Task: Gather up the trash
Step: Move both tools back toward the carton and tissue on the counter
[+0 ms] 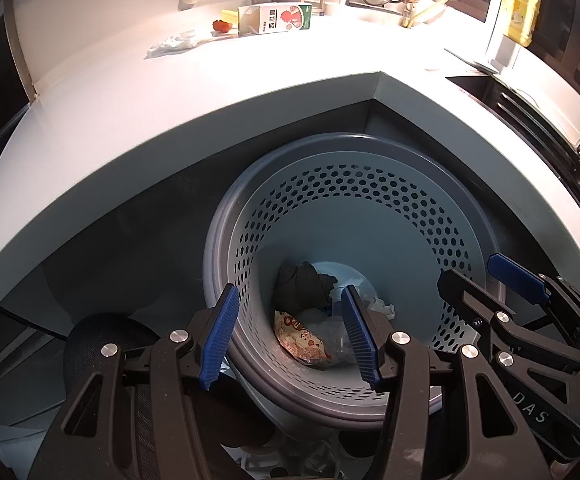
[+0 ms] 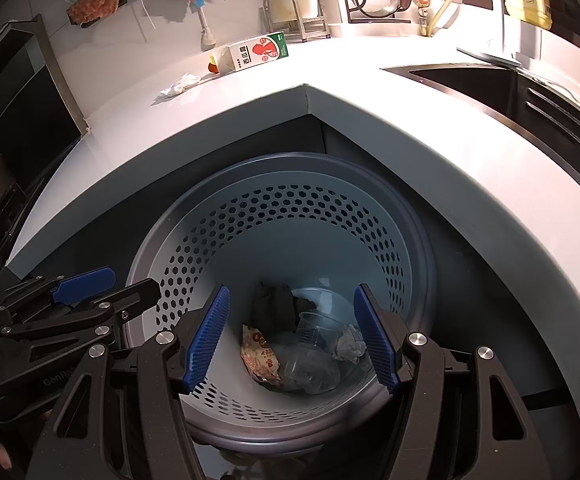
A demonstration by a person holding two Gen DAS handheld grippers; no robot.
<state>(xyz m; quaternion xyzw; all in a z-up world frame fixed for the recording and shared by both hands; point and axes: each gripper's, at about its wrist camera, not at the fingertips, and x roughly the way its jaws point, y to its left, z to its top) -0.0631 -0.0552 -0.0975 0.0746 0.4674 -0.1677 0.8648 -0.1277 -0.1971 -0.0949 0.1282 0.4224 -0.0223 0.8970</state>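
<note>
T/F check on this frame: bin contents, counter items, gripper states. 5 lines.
1. The grey perforated plastic bin stands on the floor below the white countertop. True.
2. The bin is empty. False: a printed snack wrapper, a clear plastic cup, a dark crumpled item and a crumpled tissue lie inside.
3. The left gripper clamps a wrapper. False: jaws apart, nothing between them.
4. The right gripper is open above the bin. True.
5. The white-and-green carton lies in the bin. False: it lies on the countertop.
</note>
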